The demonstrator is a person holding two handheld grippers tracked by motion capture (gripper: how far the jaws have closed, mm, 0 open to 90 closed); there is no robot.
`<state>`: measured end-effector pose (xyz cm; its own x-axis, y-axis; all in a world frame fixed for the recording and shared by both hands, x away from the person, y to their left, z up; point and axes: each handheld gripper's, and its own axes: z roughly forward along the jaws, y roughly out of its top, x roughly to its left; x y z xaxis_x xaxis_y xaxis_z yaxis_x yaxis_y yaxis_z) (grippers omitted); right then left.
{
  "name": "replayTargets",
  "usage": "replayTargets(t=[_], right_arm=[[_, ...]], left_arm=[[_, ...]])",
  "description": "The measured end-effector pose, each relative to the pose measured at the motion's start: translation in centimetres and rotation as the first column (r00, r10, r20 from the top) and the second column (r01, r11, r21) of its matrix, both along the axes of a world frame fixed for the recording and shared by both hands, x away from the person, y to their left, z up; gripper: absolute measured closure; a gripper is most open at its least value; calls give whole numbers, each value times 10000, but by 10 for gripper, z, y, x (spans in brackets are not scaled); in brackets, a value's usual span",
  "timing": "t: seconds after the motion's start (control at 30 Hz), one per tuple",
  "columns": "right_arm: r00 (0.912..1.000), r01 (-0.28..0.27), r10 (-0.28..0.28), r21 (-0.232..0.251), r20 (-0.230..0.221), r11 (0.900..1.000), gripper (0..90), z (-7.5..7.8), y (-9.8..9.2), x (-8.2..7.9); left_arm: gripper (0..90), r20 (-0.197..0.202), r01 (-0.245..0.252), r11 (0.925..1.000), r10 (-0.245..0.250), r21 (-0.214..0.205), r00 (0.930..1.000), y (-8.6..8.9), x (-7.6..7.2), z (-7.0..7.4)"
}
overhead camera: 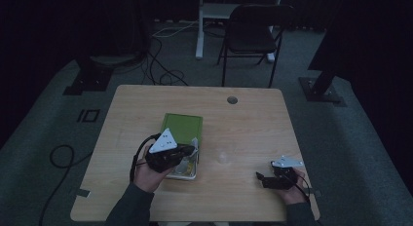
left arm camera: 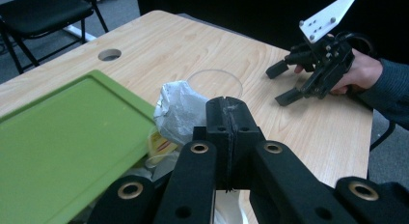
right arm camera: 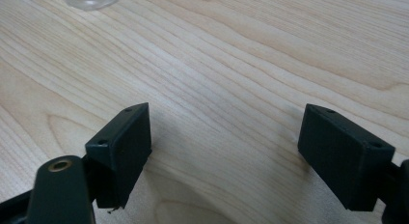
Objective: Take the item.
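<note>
My left gripper [overhead camera: 193,151] hovers over a shallow metal tray [overhead camera: 189,176] that lies at the near edge of a green board [overhead camera: 183,124]. In the left gripper view its jaws [left arm camera: 226,108] are pressed together with nothing visible between them. A crumpled silvery packet [left arm camera: 177,110] lies just beyond them, beside the green board [left arm camera: 62,137]. Near the table's front right my right gripper [overhead camera: 261,178] is held low and open; the right gripper view shows its jaws [right arm camera: 226,137] wide apart over bare wood. The same open gripper [left arm camera: 284,81] appears farther off in the left gripper view.
A clear glass [overhead camera: 223,157] stands between the two grippers; its rim [left arm camera: 214,81] lies behind the packet. The wooden table [overhead camera: 243,119] has a cable hole [overhead camera: 232,100] at the back. A black chair [overhead camera: 253,31] stands beyond the table.
</note>
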<state>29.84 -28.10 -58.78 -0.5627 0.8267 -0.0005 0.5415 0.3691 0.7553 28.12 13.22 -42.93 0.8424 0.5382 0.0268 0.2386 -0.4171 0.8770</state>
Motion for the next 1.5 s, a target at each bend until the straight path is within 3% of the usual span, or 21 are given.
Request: replayTargets(t=[0.67,1.5], right_arm=[[10000,-11,11,-9,-9,10000,189,0,0,0],[10000,-3,3,-5,-17,10000,190,0,0,0]], left_arm=[[900,137,325,9994,-323,-156,9994,-21,13,9],[900,53,466,9984,-465,-328,9989,-34,29,7]])
